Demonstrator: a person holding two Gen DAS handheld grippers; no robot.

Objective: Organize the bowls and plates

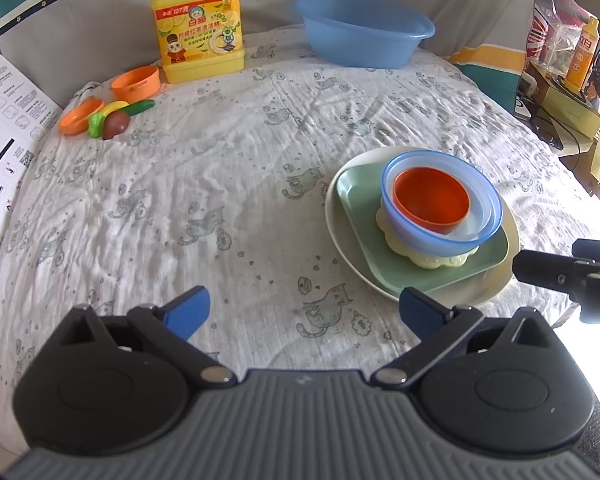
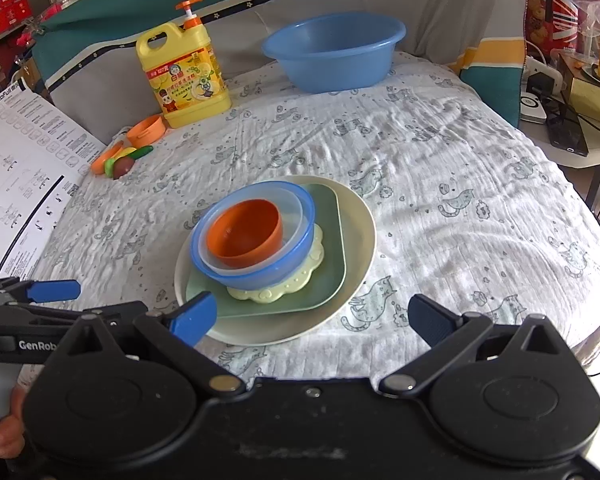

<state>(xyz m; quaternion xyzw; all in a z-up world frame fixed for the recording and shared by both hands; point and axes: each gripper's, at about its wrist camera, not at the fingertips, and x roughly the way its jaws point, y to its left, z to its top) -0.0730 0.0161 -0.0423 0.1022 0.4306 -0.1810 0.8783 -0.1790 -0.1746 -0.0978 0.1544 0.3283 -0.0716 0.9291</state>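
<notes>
One stack stands on the cloth: a round cream plate [image 1: 496, 284] [image 2: 360, 216], a square green plate [image 1: 360, 200] [image 2: 332, 248], a pale yellow flower-shaped dish [image 1: 440, 260] [image 2: 296, 280], a blue bowl [image 1: 440, 240] [image 2: 260, 276], a clear bowl [image 1: 480, 220] [image 2: 292, 204] and an orange bowl [image 1: 432, 196] [image 2: 244, 236] nested inside. My left gripper [image 1: 304, 312] is open and empty, just left of the stack's near edge. My right gripper [image 2: 314, 320] is open and empty, at the stack's near edge.
A large blue basin [image 1: 360, 32] [image 2: 332, 52] and a yellow detergent jug [image 1: 198, 20] [image 2: 184, 76] stand at the back. Orange toy pots and toy vegetables [image 1: 112, 116] [image 2: 124, 160] lie back left. A printed sheet [image 1: 4, 120] [image 2: 20, 172] lies left. The table edge is at right.
</notes>
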